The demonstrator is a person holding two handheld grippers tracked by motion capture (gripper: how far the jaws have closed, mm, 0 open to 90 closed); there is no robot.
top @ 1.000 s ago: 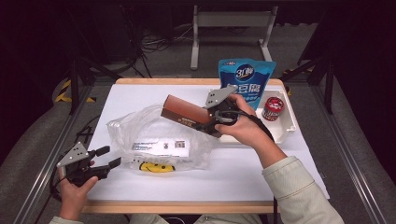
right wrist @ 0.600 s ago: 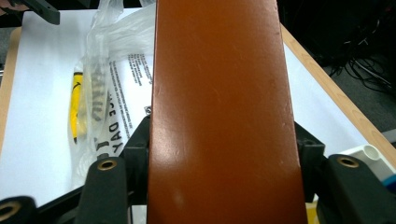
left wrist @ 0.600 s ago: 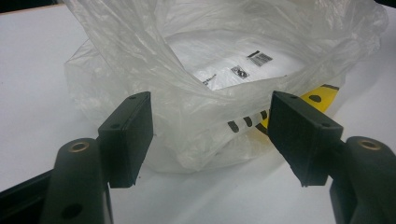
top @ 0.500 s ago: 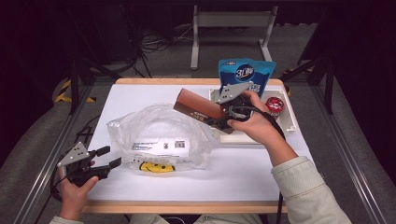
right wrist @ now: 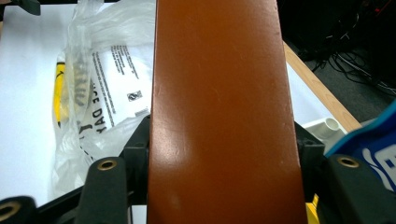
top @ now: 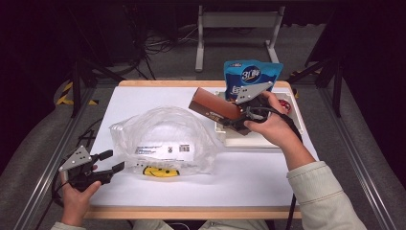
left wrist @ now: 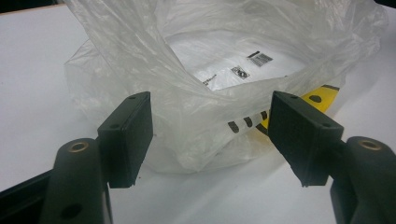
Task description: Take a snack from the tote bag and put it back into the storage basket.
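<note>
Brown box [top: 214, 106] sits clamped in right tool [top: 239, 120]; left tool [top: 111, 165] gapes beside plastic bag [top: 163, 139].

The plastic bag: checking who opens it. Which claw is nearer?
Left. The left claw sits at the plastic bag edge; the right claw holds the brown box beyond it.

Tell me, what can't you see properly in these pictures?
- High view: the red can in the white tray is mostly hidden by the right gripper.
- Right gripper view: the brown box is cut off by the top and bottom edges.
- High view: print on the plastic bag is too small.
</note>
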